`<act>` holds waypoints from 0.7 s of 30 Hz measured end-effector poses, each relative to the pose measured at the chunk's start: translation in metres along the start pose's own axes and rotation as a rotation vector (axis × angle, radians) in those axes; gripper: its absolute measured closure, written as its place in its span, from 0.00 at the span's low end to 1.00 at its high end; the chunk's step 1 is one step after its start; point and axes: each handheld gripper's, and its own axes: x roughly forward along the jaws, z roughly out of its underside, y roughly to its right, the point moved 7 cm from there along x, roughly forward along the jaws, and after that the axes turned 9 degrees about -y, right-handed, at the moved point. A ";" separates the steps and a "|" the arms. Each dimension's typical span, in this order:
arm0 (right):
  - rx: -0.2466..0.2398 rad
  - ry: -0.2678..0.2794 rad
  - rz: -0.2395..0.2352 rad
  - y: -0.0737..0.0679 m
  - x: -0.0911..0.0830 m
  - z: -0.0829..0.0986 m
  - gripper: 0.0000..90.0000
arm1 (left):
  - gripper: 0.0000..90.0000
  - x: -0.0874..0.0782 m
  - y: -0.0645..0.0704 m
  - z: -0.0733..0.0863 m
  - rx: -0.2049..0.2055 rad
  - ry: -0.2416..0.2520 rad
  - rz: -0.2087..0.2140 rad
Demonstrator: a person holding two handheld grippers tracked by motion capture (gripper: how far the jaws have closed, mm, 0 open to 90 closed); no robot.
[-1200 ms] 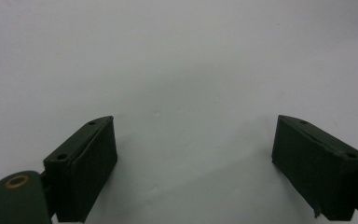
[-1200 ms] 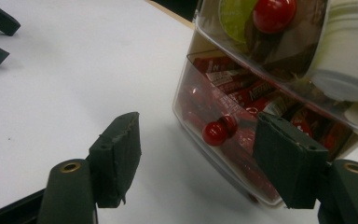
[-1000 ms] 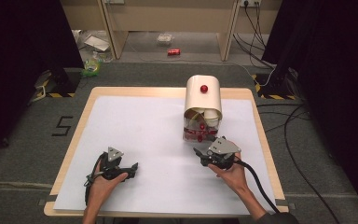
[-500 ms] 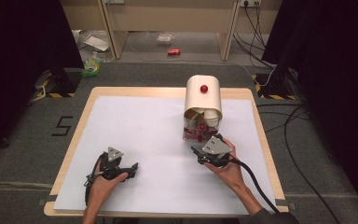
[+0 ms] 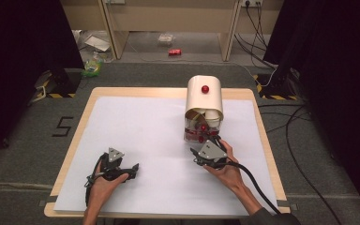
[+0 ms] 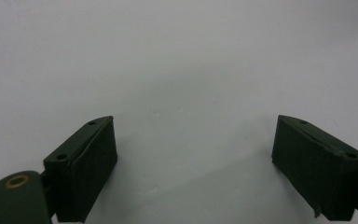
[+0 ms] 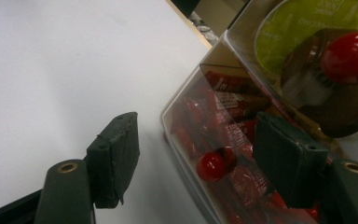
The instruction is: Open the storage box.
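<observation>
A cream dome-shaped container (image 5: 204, 97) with a red knob (image 5: 205, 89) stands at the table's right back. Paper cups (image 5: 211, 116) show in its open front. Below them is a clear drawer (image 5: 198, 133) of red packets. My right gripper (image 5: 201, 149) is at that drawer's front. In the right gripper view it (image 7: 200, 161) is open, with the drawer's small red knob (image 7: 212, 166) between the jaws and untouched. A bigger red knob (image 7: 350, 56) and a green lid (image 7: 307, 23) show above. My left gripper (image 5: 130, 169) rests near the front left, open (image 6: 193, 163) over bare white sheet.
A white sheet (image 5: 140, 131) covers most of the wooden table (image 5: 89, 101). The right gripper's cable (image 5: 251, 180) trails off the front right corner. On the floor beyond the table lie a red can (image 5: 174, 52) and some litter (image 5: 93, 44).
My right gripper has shifted a little left and turned toward the drawer front, coming closer to its small knob. The left gripper has stayed put.
</observation>
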 end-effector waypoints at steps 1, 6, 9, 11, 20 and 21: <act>-0.001 -0.001 0.009 0.001 0.000 0.000 0.34 | 0.14 0.000 0.000 0.000 0.000 0.001 0.000; -0.014 -0.011 0.024 0.002 0.003 0.003 0.34 | 0.14 0.000 0.000 0.000 0.000 0.001 0.000; -0.022 -0.010 0.026 0.001 0.004 0.002 0.33 | 0.14 0.000 0.000 0.000 0.000 0.000 0.000; -0.025 -0.010 0.025 0.001 0.005 0.003 0.32 | 0.14 0.000 0.000 0.000 0.000 0.001 0.000; 0.035 -0.007 -0.024 0.002 0.001 0.001 0.34 | 0.14 0.000 0.000 0.000 0.000 0.001 0.000; 0.043 -0.002 -0.030 0.003 0.001 0.001 0.34 | 0.14 0.000 0.000 0.000 0.001 0.000 0.001</act>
